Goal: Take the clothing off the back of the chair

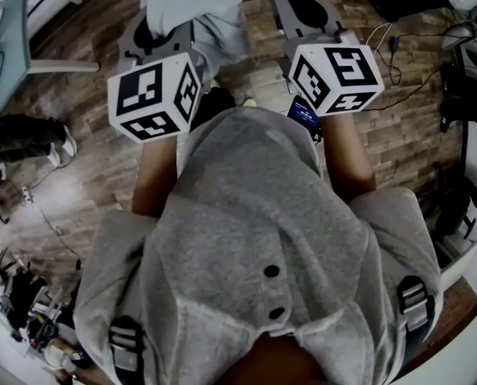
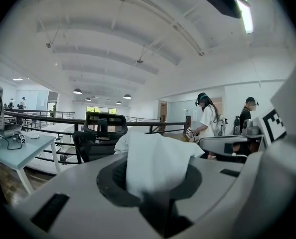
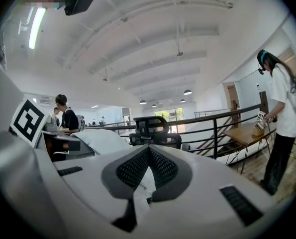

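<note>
Left gripper view shows the left claw (image 2: 155,195) pinching white clothing (image 2: 155,156), which bulges above its jaws and hides part of the chair (image 2: 100,133) and railing (image 2: 43,118) beyond, while the right claw (image 3: 147,180) nips a thin fold, with a person (image 3: 282,108) to its right.

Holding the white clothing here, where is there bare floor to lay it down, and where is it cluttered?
Bare wooden floor opens left of the white clothing, above a bystander's shoe. A second patch lies at right, below the cables. Crowded: the lower-left clutter and the equipment at the right edge.
</note>
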`<state>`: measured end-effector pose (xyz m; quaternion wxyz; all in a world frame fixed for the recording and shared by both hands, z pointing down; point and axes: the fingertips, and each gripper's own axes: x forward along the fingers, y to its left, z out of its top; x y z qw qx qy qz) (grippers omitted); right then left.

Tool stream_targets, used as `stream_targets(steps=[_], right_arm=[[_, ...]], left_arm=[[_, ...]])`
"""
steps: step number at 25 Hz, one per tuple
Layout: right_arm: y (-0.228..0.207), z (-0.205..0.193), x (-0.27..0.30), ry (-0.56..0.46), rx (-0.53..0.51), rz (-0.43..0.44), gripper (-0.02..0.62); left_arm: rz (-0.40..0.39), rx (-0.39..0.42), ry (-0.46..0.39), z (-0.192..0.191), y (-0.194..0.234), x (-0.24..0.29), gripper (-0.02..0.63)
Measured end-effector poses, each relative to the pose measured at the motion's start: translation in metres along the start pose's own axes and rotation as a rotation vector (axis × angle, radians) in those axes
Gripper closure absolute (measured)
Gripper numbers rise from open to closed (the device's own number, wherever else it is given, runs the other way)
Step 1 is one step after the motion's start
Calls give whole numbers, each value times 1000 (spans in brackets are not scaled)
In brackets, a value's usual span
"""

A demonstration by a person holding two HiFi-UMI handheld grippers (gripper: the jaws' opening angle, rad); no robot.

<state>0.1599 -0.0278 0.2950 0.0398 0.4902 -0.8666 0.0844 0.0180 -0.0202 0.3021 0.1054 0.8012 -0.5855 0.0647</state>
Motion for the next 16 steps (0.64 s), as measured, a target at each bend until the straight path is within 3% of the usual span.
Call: stream_targets(steps=[16], right_arm=[[0, 2, -7, 0, -13, 30, 583]], left_arm=[[17, -4, -32, 10, -6, -9, 502]])
